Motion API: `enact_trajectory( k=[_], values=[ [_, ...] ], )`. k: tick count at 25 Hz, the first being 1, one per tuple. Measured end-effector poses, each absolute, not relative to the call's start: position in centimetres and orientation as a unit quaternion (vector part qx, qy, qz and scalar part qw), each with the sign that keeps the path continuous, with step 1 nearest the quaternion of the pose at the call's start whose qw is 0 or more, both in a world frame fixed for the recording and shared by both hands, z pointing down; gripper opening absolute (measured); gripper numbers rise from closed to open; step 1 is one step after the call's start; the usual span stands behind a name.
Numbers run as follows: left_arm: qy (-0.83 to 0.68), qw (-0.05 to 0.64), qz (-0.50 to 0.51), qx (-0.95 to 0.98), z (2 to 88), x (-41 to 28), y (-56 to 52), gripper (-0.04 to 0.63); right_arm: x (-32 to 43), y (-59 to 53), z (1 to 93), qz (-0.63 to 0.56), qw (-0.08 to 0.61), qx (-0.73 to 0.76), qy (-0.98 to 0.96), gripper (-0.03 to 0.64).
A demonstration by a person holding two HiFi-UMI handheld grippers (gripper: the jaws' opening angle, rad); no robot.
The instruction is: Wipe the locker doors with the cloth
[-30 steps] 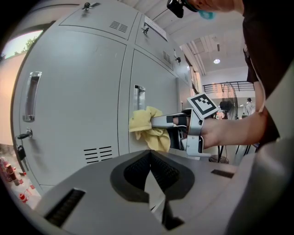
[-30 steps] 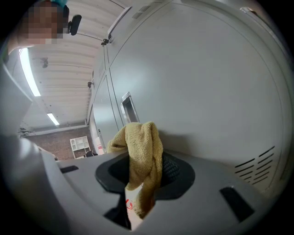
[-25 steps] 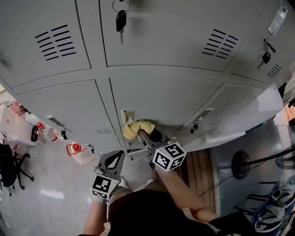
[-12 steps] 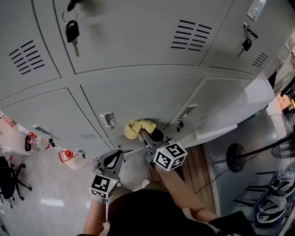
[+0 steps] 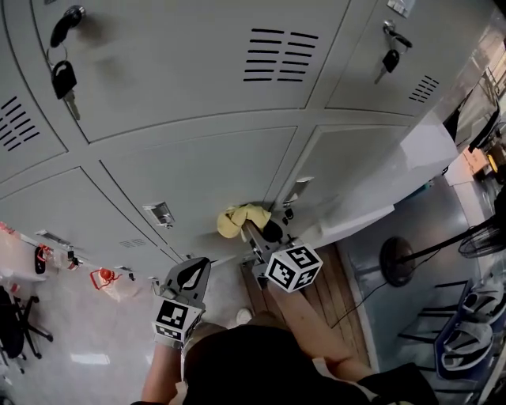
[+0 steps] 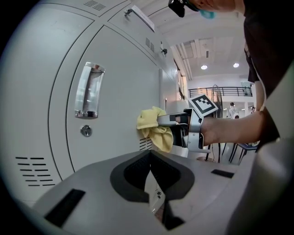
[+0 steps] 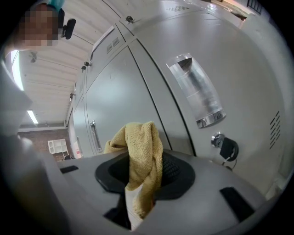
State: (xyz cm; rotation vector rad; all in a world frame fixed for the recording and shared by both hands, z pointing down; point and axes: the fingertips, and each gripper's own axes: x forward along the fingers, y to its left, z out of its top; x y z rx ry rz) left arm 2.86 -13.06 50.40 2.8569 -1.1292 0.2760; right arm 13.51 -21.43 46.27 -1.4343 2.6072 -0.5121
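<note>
No text, number or brand is legible in any view. The white cube with black square patterns on the left hand-held gripper and the matching cube on the right hand-held gripper carry coded markers only, no letters. A small pale label plate at the top of a grey metal locker door and a speck of dark print on the left hand-held gripper's pale inner strip are too small to read.

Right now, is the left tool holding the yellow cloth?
No, the right tool grips the yellow terry cloth; the left tool is shut and empty.
</note>
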Motion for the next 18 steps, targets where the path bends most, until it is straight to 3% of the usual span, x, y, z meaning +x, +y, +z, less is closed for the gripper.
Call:
enact_trajectory(
  k=[18],
  values=[
    [-0.355,0.037,0.104,0.928,51.3,3.0,-12.8,0.008,14.9,-21.5,49.9,-0.200,0.047,-0.500,0.841,0.126]
  ],
)
